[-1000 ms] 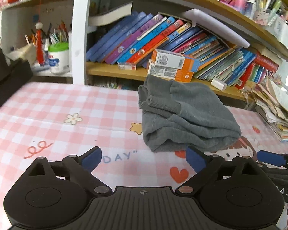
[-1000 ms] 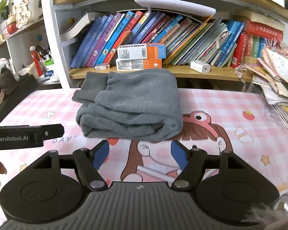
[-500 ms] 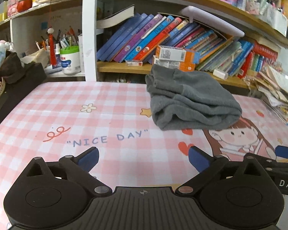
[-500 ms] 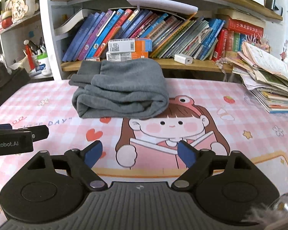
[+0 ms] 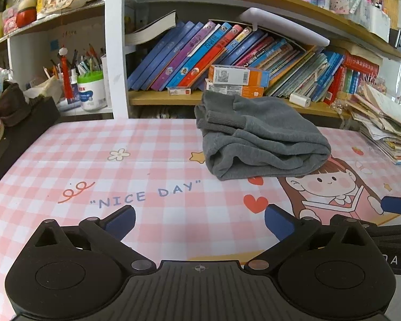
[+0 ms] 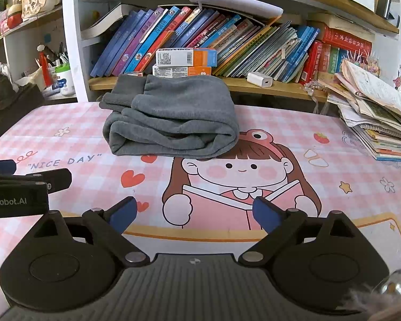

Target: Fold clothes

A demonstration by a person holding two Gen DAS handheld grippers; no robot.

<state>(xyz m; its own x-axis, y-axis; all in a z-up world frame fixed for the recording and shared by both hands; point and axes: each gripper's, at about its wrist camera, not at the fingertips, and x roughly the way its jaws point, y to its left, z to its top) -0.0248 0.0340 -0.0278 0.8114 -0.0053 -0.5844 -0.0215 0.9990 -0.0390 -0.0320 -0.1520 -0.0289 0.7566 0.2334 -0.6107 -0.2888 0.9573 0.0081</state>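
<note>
A grey garment (image 5: 259, 141) lies folded into a thick bundle at the far side of the pink checked tablecloth (image 5: 120, 139), its ribbed cuffs towards the shelf. My left gripper (image 5: 199, 219) hovers over the cloth well short of it, open wide with nothing between its blue pads. In the right wrist view the same garment (image 6: 173, 123) sits ahead and a little left. My right gripper (image 6: 194, 213) is back from it too; its jaws are opening and hold nothing. The left gripper (image 6: 26, 184) shows at that view's left edge.
A bookshelf (image 5: 227, 99) with leaning books and two orange-and-white boxes (image 6: 185, 57) stands right behind the garment. A messy stack of magazines (image 6: 374, 123) lies on the table's right side. A dark bag (image 5: 10, 123) sits at the left edge.
Both grippers have drawn back from the garment, which now lies farther off. The right gripper's jaws have spread wider. The garment has stayed where it was.
</note>
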